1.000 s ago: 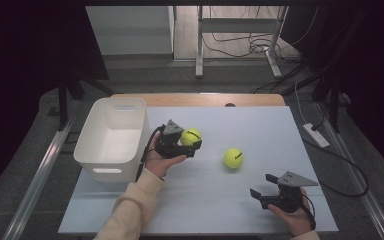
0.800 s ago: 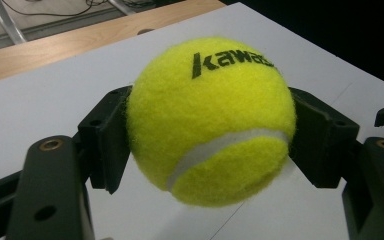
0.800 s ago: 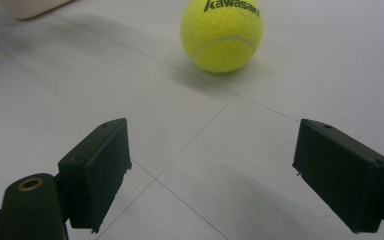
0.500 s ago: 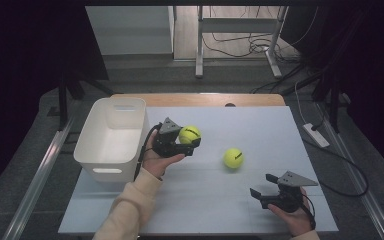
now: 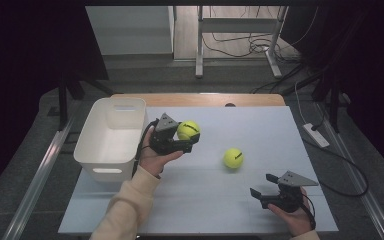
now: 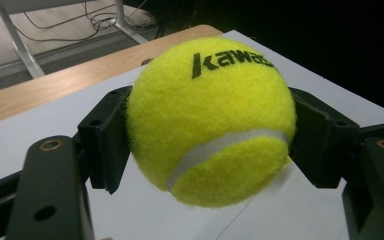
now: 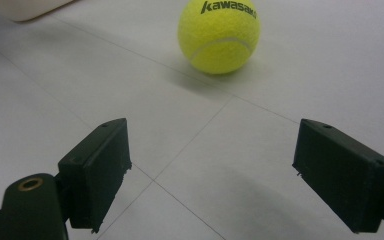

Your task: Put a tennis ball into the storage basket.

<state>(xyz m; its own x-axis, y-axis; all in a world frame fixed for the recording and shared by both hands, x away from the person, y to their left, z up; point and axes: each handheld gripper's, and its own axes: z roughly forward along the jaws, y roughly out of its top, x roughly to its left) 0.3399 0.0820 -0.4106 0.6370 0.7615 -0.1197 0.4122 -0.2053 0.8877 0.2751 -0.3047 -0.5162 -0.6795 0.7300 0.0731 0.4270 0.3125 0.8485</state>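
Yellow felt shows between our left hand-held gripper's (image 5: 189,139) jaws: they pinch one tennis ball (image 6: 211,120) across its middle, with a black pad seated on each side, and the ball hangs clear of the counter (image 5: 260,125). In the high view this held ball sits just right of centre-left, and the white bin (image 5: 111,139) stands at its 9 o'clock, close by and open at the top. We judge the step in hand to be carrying this ball to the bin. To do it well, we should keep the squeeze steady, lift high enough to clear the near rim, bring the ball over the bin's hollow middle, and only then let the jaws part, low enough that it does not bounce out.

Our right hand-held gripper (image 5: 270,187) rests at 5 o'clock on the counter, its jaws spread wide with nothing between them. A second tennis ball (image 5: 233,157) lies on the surface at its 11 o'clock, apart from both grippers.

Pale grey-blue sheeting covers the counter, with a wooden edge along the far side. Beyond it we see a grey floor, metal legs of a frame, loose cables and dark surroundings.
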